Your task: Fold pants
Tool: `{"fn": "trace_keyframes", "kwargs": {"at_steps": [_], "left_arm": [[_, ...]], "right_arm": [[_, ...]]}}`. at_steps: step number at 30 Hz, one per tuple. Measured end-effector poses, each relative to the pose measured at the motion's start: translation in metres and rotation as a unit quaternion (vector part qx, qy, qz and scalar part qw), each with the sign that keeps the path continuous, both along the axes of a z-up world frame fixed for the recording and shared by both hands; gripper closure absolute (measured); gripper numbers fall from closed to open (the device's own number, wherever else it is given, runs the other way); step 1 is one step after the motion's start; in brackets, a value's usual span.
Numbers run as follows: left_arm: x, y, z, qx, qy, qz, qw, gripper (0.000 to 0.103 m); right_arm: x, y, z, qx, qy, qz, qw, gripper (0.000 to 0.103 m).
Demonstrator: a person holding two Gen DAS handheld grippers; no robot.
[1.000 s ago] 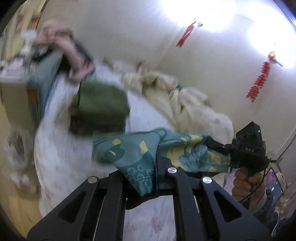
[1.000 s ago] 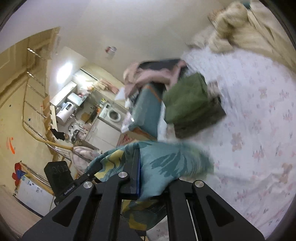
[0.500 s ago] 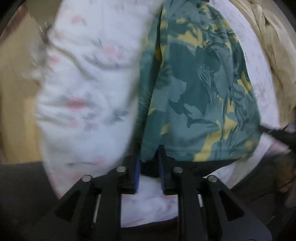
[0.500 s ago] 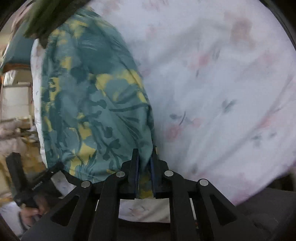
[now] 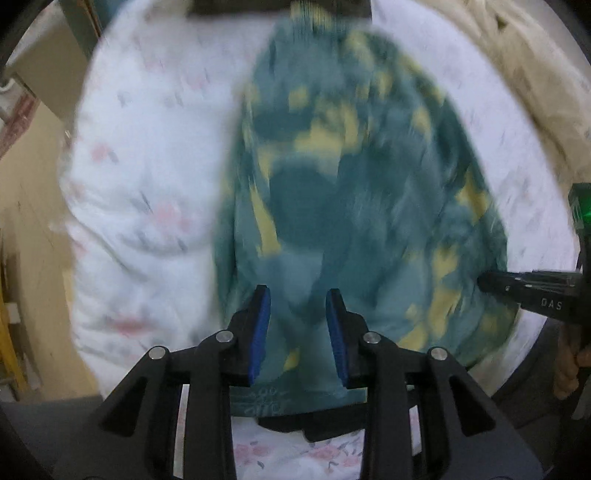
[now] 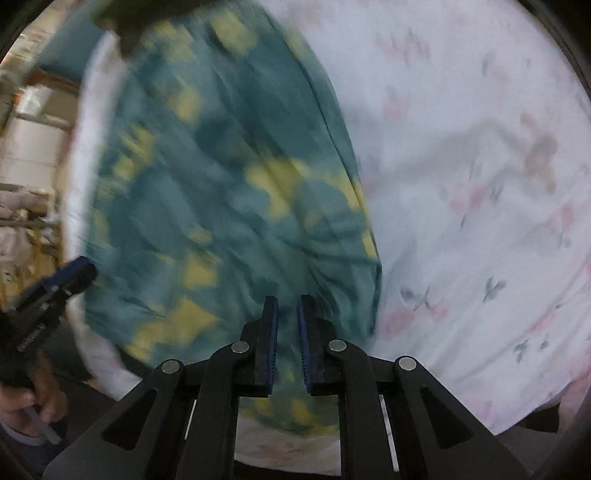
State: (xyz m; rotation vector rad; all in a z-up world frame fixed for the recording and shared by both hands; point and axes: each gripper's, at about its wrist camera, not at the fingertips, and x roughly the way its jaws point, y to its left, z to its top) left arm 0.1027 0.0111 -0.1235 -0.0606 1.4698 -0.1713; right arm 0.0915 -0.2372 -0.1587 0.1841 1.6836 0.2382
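Both tongs stand spread over the near edge of the pants (image 5: 354,192). On the left gripper (image 5: 298,325) the blue pads (image 5: 259,332) sit well apart, with printed cloth showing between them and nothing pinched. The right gripper (image 6: 287,339) has a narrower gap between its pads (image 6: 271,339), but daylight and cloth show through it, so it too grips nothing. Each tool also appears at the edge of the other's view, out at the garment's side.

Those pants, teal with yellow patches, lie spread flat on the bed (image 5: 147,177), their near hem just under the fingertips and their far end reaching toward a dark folded pile (image 5: 280,7) at the top of the left view. Both pictures are smeared by motion, so fine creases cannot be read.

As a judgement, the cloth has been laid out and the fold itself is not yet made. The risk lies in the next grasp: the fabric looks thin and loose, and pads closing on one layer only, or on the sheet below with it, would drag the bedding up and skew the fold. A soft, puffy surface also lets the hem sink away from the fingers.

Under everything is a white quilted cover with pink flowers. A crumpled cream blanket (image 5: 535,74) lies beyond it on the right, and cardboard boxes (image 5: 26,103) stand beside the bed on the left.
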Motion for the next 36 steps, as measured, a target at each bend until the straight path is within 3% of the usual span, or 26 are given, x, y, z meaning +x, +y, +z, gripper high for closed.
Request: {"fn": "trace_keyframes", "kwargs": {"at_steps": [2, 5, 7, 10, 11, 12, 13, 14, 15, 19, 24, 25, 28, 34, 36], "left_arm": [[-0.014, 0.001, -0.02, 0.011, 0.045, -0.012, 0.9989, 0.076], [-0.029, 0.0, -0.015, 0.025, 0.048, -0.041, 0.9977, 0.076], [-0.033, 0.006, -0.009, 0.018, 0.063, -0.032, 0.9973, 0.076], [-0.025, 0.014, 0.013, -0.004, 0.051, -0.03, 0.9982, 0.076], [-0.015, 0.019, 0.025, -0.011, 0.035, -0.024, 0.999, 0.07], [-0.003, 0.023, 0.036, -0.019, 0.019, -0.019, 0.9994, 0.064], [0.009, 0.027, 0.044, -0.024, 0.007, -0.014, 0.9996, 0.049], [0.028, 0.033, 0.055, -0.03, -0.012, -0.002, 0.9995, 0.041], [0.04, 0.037, 0.061, -0.032, -0.024, 0.007, 0.9992, 0.041], [0.119, 0.053, 0.073, -0.055, -0.064, 0.03, 0.996, 0.041], [0.213, 0.033, 0.04, -0.082, -0.057, 0.003, 0.995, 0.043], [0.223, 0.028, 0.035, -0.093, -0.053, -0.008, 0.9942, 0.043], [0.247, 0.013, 0.02, -0.07, -0.067, -0.033, 0.9947, 0.044], [0.279, -0.001, -0.025, -0.109, -0.013, -0.073, 0.9913, 0.045], [0.282, -0.005, -0.032, -0.11, -0.012, -0.084, 0.9904, 0.049]], "right_arm": [[-0.007, 0.0, -0.005, 0.0, 0.019, 0.007, 1.0, 0.093], [-0.016, 0.005, -0.001, -0.011, 0.051, 0.048, 0.997, 0.093], [-0.02, 0.008, 0.006, -0.017, 0.063, 0.076, 0.995, 0.091], [-0.007, 0.009, 0.035, 0.003, 0.022, 0.09, 0.996, 0.088], [0.002, 0.007, 0.046, 0.019, 0.0, 0.085, 0.996, 0.087], [0.018, 0.004, 0.06, 0.04, -0.03, 0.074, 0.996, 0.079], [0.033, -0.001, 0.071, 0.057, -0.06, 0.062, 0.995, 0.07], [0.042, -0.005, 0.079, 0.065, -0.079, 0.053, 0.993, 0.047], [0.057, -0.009, 0.088, 0.078, -0.103, 0.043, 0.991, 0.037], [0.118, -0.023, 0.103, 0.126, -0.148, 0.017, 0.981, 0.037], [0.196, -0.025, 0.085, 0.152, -0.165, -0.002, 0.974, 0.037], [0.209, -0.023, 0.079, 0.154, -0.165, -0.003, 0.974, 0.037], [0.241, -0.015, 0.062, 0.164, -0.151, -0.007, 0.975, 0.037], [0.275, 0.007, 0.01, 0.149, -0.112, 0.014, 0.982, 0.038], [0.28, 0.014, -0.005, 0.166, -0.094, 0.02, 0.981, 0.044]]}}
